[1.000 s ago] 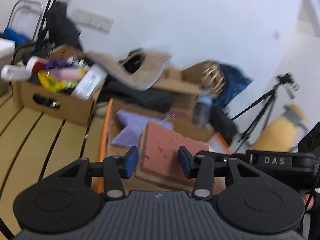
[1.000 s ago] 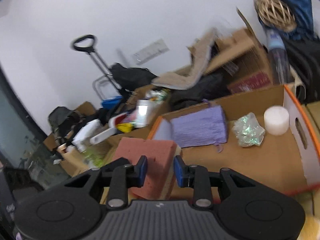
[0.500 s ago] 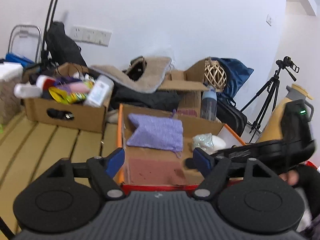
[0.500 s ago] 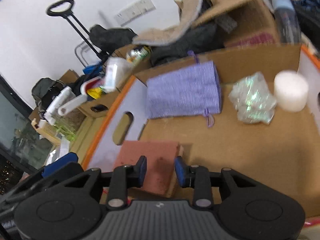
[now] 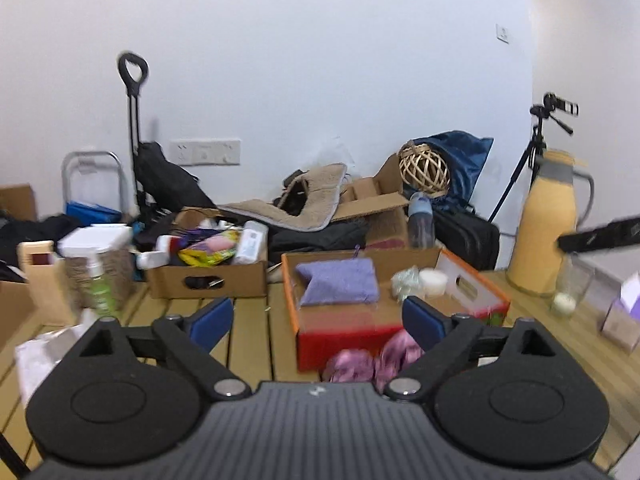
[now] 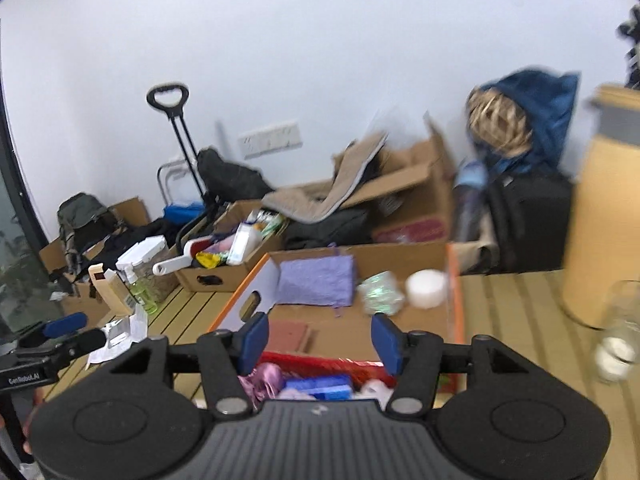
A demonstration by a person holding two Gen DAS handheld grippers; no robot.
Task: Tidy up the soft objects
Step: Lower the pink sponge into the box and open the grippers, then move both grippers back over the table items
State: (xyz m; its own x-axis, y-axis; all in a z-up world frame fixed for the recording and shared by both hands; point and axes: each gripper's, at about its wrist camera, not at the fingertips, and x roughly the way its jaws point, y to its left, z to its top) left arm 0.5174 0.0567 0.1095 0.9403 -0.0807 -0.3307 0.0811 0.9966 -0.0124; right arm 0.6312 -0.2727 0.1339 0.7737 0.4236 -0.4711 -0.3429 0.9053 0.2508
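Observation:
A cardboard box (image 5: pixel 472 292) (image 6: pixel 454 292) with orange edges holds a purple pouch (image 5: pixel 338 282) (image 6: pixel 316 282), a shiny crumpled wad (image 6: pixel 380 292), a white cylinder (image 6: pixel 426 288) and a red-brown sponge (image 6: pixel 288 334) lying flat near its front. Pink satin pieces (image 5: pixel 372 360) (image 6: pixel 260 378) and a blue item (image 6: pixel 320 386) lie on the table in front of the box. My left gripper (image 5: pixel 318 320) hovers short of the box, its jaws opening wide with nothing between them. My right gripper (image 6: pixel 320 338) is also opening and empty, back from the sponge.
A cardboard box of bottles (image 5: pixel 206 276) stands left of the orange-edged box on the slatted wooden table (image 5: pixel 248 320). A yellow jug (image 5: pixel 550 232) and a glass (image 5: pixel 572 284) stand at the right. A spray bottle (image 5: pixel 98 284) and papers lie at the left. Bags and boxes crowd the wall.
Both grippers let go of the red-brown sponge, which now lies in the box. Both have pulled back and up from the box, their jaws wider apart.

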